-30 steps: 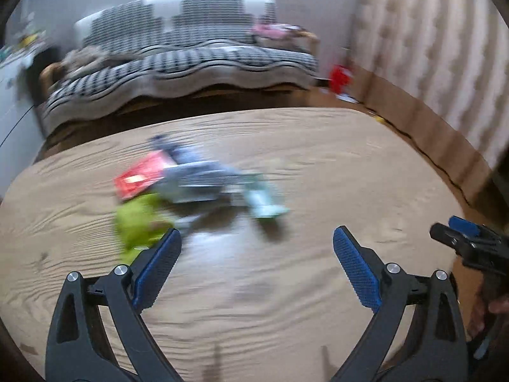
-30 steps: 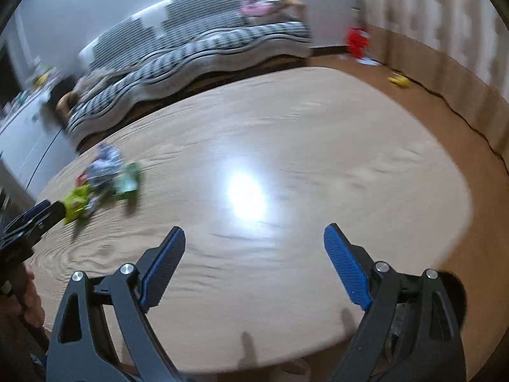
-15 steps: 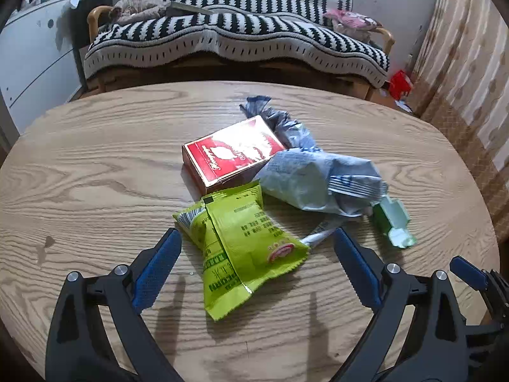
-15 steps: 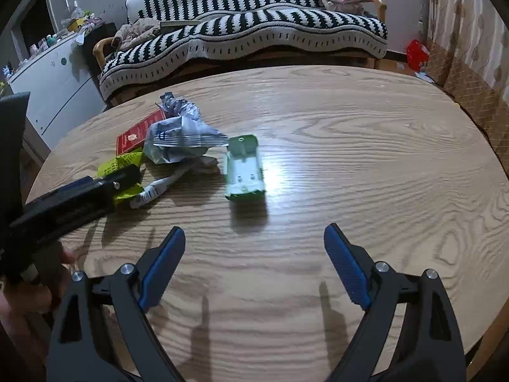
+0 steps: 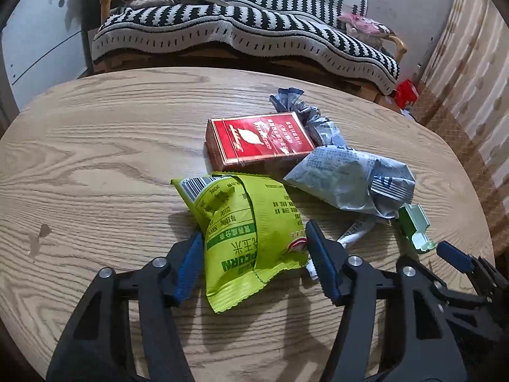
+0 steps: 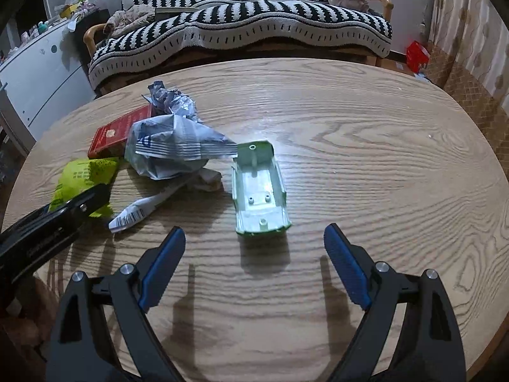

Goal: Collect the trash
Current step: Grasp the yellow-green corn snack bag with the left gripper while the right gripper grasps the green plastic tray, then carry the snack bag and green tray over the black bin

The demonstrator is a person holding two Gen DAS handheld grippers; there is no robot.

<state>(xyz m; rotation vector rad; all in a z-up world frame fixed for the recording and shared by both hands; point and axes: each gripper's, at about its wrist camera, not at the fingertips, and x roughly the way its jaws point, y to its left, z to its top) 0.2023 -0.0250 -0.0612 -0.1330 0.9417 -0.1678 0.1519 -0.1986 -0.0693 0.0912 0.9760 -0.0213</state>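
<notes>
You are at the first pick of the clear-up. Your left claw (image 5: pixel 254 259) straddles the near end of the green snack bag (image 5: pixel 245 222), and its jaws have just been closing with the bag between them. The blue pads (image 5: pixel 191 264) sit right at the bag's two edges, but the film shows no pinch crease, so I judge the grip not yet made. The next move calls for you to finish the squeeze on that near end, then lift straight up so the bag peels away from its neighbours rather than dragging them.

The bag lies flat on the wooden surface (image 5: pixel 95 159), near its front edge. Its long axis runs away from you and slightly left, with the barcode end far and the torn, jagged end nearest the claw. Just behind it lies the red box (image 5: pixel 261 138). The crumpled white wrapper (image 5: pixel 346 181) is to its right, resting against the box.

Your right claw (image 6: pixel 254 267) is spread wide and empty, hovering short of the green plastic tray (image 6: pixel 259 187). The tray lies hollow side up, its long axis pointing almost straight away from that claw. A grab across its narrow width looks the natural approach.
</notes>
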